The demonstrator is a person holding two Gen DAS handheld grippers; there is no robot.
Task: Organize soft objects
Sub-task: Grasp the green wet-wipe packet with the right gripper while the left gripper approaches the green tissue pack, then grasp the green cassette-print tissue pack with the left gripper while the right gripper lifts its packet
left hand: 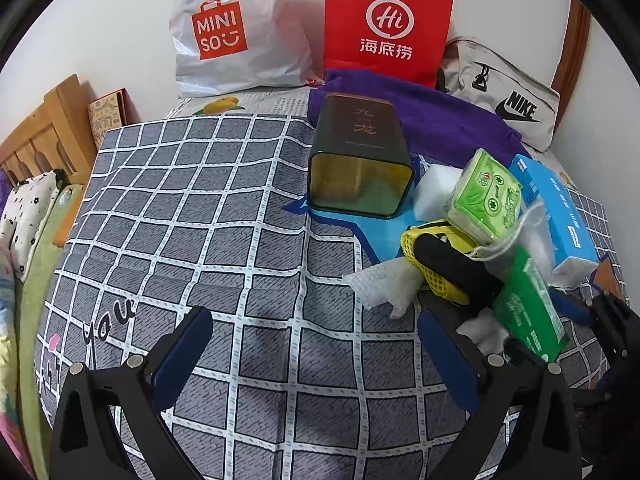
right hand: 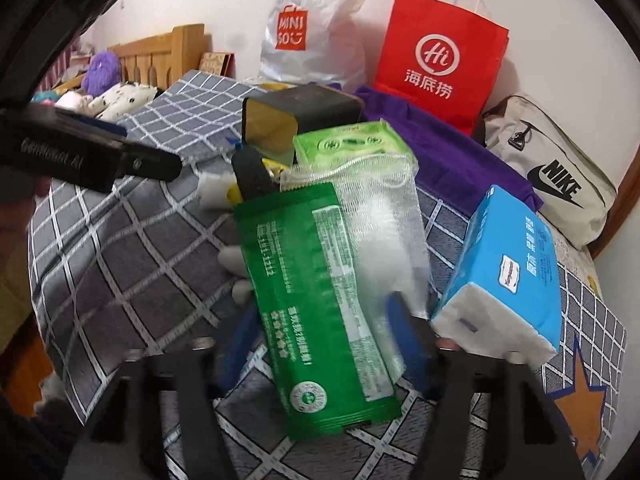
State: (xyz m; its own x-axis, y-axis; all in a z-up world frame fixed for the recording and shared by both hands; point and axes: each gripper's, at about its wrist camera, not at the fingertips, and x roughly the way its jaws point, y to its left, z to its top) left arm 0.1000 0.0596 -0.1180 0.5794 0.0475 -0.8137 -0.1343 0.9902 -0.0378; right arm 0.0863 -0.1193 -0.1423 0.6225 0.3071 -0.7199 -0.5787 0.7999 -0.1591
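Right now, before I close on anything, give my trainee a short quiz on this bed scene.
1. True or false: the left tongs are open, with nothing between them.
2. Which thing sits between the fingers of the right tongs? A. red bag B. green packet C. grey pouch
3. How does the dark tin lie on the bedspread?

Key: 1. True. 2. B. 3. On its side, with its open mouth facing the left wrist camera.
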